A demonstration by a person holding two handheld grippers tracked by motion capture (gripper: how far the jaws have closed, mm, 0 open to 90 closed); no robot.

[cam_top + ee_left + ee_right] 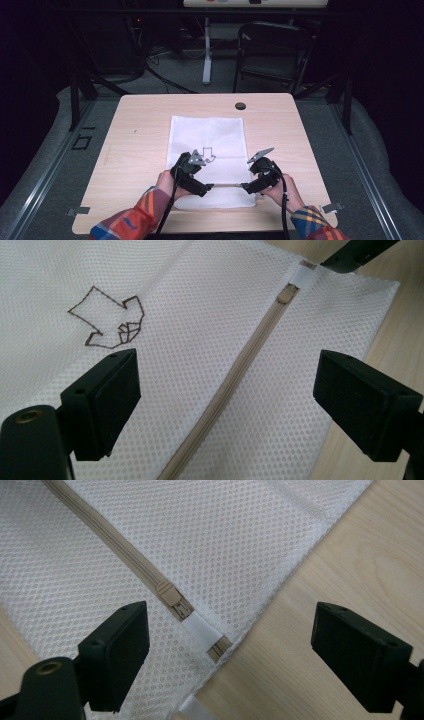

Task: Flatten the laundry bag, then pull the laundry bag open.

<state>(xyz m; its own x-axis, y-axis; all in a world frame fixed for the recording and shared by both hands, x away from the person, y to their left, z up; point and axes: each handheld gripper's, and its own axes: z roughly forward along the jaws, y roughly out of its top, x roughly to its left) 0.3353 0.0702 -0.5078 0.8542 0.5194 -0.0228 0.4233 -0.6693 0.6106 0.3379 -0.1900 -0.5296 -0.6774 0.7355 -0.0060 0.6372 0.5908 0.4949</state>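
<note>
A white mesh bag (210,132) lies flat on the wooden table (140,130), with a brown stitched outline (112,320) on it. A beige zipper (240,365) crosses its near end. My left gripper (207,189) hovers open just over the mesh, and the zipper runs between its jaws in the left gripper view (225,400). My right gripper (246,188) is open at the bag's right edge. Its jaws (230,650) stand either side of the zipper's end, where the beige slider (170,594) sits against a white tab (200,630). Neither gripper holds anything.
A small dark round spot (240,105) sits near the table's far edge. Beyond the table stand a black folding chair (272,50) and a white desk leg (206,50) with cables on the floor. Bare wood flanks the bag on both sides.
</note>
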